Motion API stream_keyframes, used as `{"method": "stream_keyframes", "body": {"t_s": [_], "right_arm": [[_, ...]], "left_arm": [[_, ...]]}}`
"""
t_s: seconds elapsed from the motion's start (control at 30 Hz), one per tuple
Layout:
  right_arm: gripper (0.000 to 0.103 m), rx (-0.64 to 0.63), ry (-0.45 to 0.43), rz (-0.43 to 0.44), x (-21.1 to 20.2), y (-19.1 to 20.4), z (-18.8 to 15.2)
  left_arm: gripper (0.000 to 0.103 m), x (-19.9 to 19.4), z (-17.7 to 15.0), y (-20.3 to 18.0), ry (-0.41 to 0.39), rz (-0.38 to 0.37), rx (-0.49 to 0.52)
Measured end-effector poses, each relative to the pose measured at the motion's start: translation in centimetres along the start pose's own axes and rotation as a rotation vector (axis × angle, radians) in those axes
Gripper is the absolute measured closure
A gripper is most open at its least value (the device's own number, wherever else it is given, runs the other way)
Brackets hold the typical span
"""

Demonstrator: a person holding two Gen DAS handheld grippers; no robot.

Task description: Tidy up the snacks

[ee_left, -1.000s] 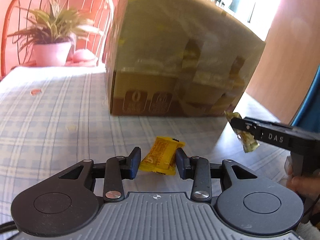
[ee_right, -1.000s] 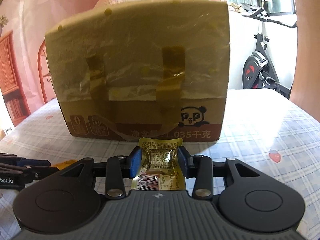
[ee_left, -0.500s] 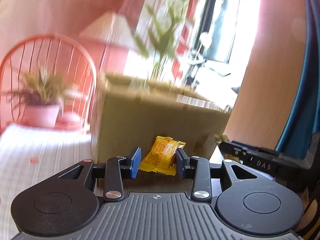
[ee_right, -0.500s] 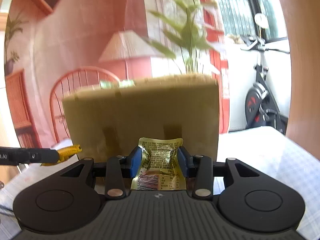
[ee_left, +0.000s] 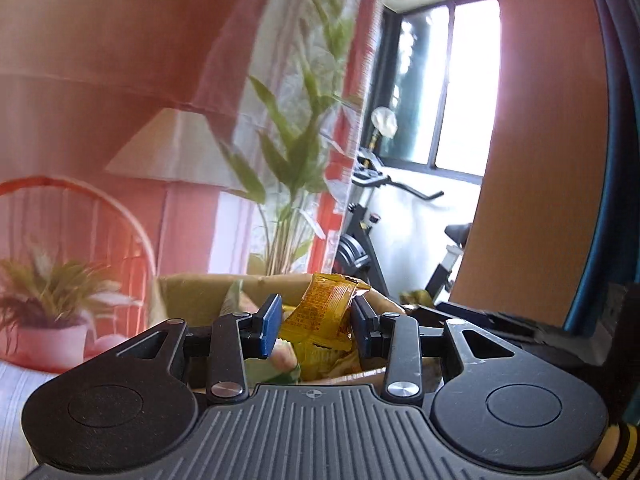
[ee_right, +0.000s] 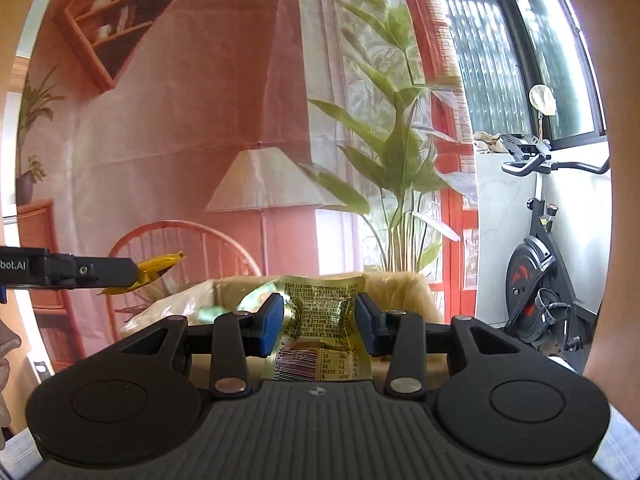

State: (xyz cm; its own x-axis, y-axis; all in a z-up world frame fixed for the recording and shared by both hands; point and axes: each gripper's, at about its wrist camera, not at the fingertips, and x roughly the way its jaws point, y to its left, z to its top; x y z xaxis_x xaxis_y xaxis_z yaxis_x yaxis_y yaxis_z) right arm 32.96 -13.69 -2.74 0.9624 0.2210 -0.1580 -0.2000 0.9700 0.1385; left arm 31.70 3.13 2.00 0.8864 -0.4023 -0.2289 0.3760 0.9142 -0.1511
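Both grippers, left (ee_left: 314, 326) and right (ee_right: 320, 326), pinch snack packets, orange (ee_left: 324, 312) and gold (ee_right: 324, 316), level above the open carton (ee_right: 400, 292) just ahead, apparently to drop them inside.

Both wrist cameras are looking nearly level over their own claws, close above the open box (ee_left: 200, 292) (its rim low in frame), sharing the tall plant (ee_right: 396, 148) and exercise bike (ee_right: 536, 288).

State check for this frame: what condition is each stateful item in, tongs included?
Left tongs: shut on the yellow snack packet.
Right tongs: shut on the gold snack packet.
Cardboard box: top open, other snacks visible inside.
Both packets: sealed, crumpled by the grip, held at the box's rim level.
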Motion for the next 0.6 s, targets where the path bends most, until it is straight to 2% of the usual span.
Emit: {"method": "stream_keyframes", "body": {"t_s": [0.07,0.2,0.33,0.37,0.43,0.5,0.6], "right_arm": [[0.061,0.012,0.008,-0.023,1.7,-0.5,0.4],[0.06,0.032,0.051,-0.046,4.5,-1.6,0.4],[0.05,0.07,0.108,-0.048,5.8,-2.2,0.1],[0.048,0.069,0.109,-0.045,5.7,-2.2,0.1],[0.046,0.041,0.11,-0.047,5.4,-1.9,0.0],[0.046,0.028,0.117,-0.044,5.2,-1.7,0.0],[0.046,0.028,0.125,-0.037,4.7,-1.6,0.2]], "left_arm": [[0.063,1.7,0.4,0.0,0.022,0.01,0.018],[0.063,4.9,0.2,0.7,0.095,0.011,-0.007],[0.061,5.9,0.0,1.2,0.155,0.012,0.008],[0.058,5.7,-0.1,1.3,0.16,0.018,0.009],[0.041,5.3,0.0,1.5,0.16,0.028,0.014],[0.04,4.7,0.1,1.5,0.153,0.029,0.017],[0.032,3.8,0.6,1.4,0.149,0.049,0.033]]}}
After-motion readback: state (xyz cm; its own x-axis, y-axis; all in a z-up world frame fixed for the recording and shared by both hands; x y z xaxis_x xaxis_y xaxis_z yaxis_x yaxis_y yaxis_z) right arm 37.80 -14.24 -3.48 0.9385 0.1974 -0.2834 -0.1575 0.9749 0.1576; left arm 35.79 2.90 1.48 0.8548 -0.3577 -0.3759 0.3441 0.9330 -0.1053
